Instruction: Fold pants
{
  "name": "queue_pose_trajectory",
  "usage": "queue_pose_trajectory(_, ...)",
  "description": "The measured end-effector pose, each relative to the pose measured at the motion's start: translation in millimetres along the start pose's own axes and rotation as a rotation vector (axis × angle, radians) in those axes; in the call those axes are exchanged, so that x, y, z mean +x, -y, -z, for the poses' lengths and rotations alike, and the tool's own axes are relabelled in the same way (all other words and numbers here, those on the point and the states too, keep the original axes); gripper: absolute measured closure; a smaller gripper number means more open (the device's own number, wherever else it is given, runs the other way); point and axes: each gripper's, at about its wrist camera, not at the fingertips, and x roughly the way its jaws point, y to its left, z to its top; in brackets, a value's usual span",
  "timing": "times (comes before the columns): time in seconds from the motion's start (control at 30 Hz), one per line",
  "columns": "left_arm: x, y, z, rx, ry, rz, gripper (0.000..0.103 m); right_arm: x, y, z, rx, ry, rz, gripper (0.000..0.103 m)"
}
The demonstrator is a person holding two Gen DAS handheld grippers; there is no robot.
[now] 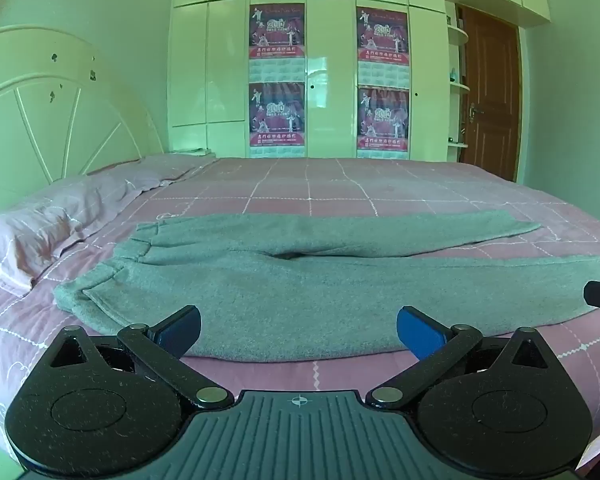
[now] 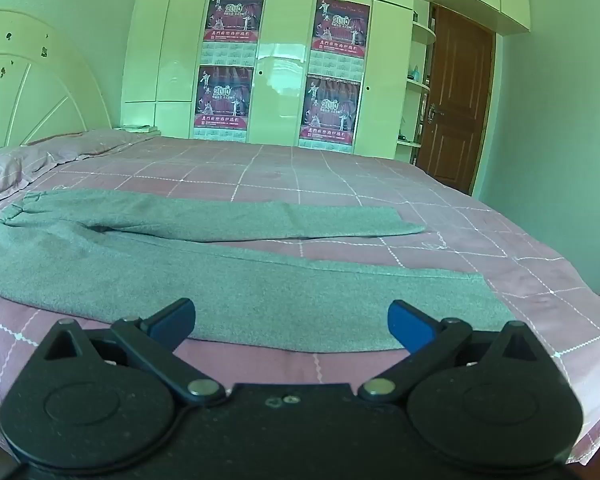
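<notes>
Grey fleecy pants (image 1: 292,280) lie flat on the pink checked bed (image 1: 340,188) just ahead of your left gripper (image 1: 299,330) and right gripper (image 2: 291,324); both jaws gape wide, empty.

You had the pants (image 1: 284,280) spread flat on the bed (image 1: 380,188), waistband left toward the pillow (image 1: 40,236), legs running right; the wardrobe (image 1: 332,80) stood behind the bed.
</notes>
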Motion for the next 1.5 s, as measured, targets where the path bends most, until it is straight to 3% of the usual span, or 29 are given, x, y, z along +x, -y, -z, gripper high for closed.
queue_pose_trajectory(1.5,0.7,-0.7,-0.2,0.017,-0.005,0.008,0.000,0.7,0.9,-0.4,0.005,-0.004,-0.003,0.006)
